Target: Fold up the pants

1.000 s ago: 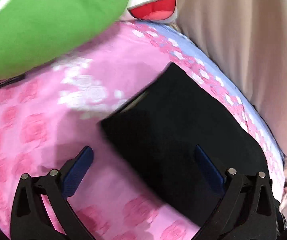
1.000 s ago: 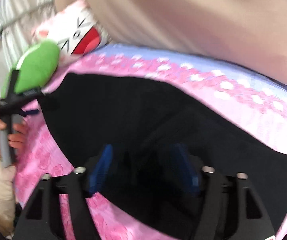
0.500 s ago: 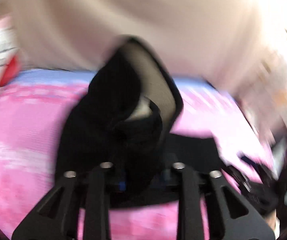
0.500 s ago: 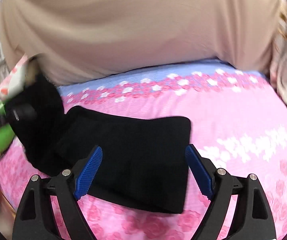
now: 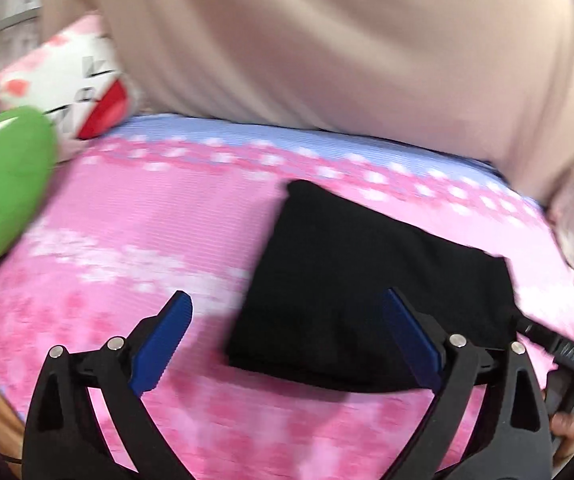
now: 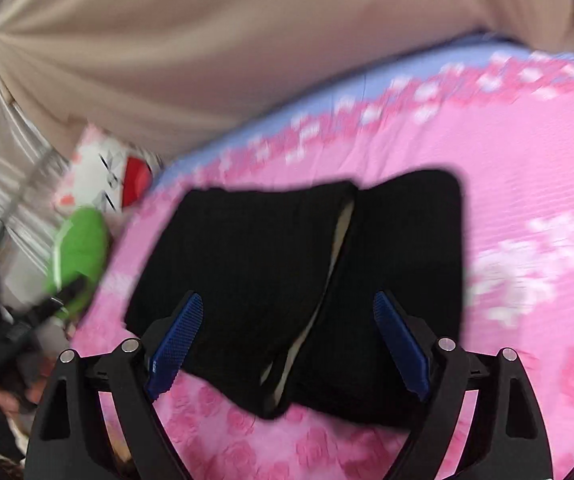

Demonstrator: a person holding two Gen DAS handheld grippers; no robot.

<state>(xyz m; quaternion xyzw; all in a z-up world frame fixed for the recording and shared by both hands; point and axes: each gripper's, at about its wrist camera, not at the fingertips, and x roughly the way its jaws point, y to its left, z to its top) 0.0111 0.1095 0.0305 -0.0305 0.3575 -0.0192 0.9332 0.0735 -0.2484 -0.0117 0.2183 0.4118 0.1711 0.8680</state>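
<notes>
The black pants point(image 5: 367, 280) lie folded in a compact stack on the pink floral sheet point(image 5: 147, 220). My left gripper point(image 5: 287, 298) hovers above their left edge. Its jaws are opening wide and the blue pads press on nothing. In the right wrist view the pants point(image 6: 255, 272) show two overlapping black layers with a pale lining strip point(image 6: 339, 248) along the fold. My right gripper point(image 6: 287, 300) stands open over their near edge, and its pads do not touch the cloth. The right gripper's black frame point(image 5: 559, 348) shows at the right edge of the left wrist view.
A green cushion point(image 5: 3, 184) and a white cartoon pillow point(image 5: 71, 88) lie at the bed's left end. Beige fabric point(image 5: 327, 40) hangs close behind the blue sheet border point(image 5: 287, 140). A fingertip point(image 5: 567, 426) shows at the lower right.
Half a second ago the left gripper held a raised flap of the pants. It has let go, its jaws have spread, and the pants now lie folded flat. Both views have swung.
</notes>
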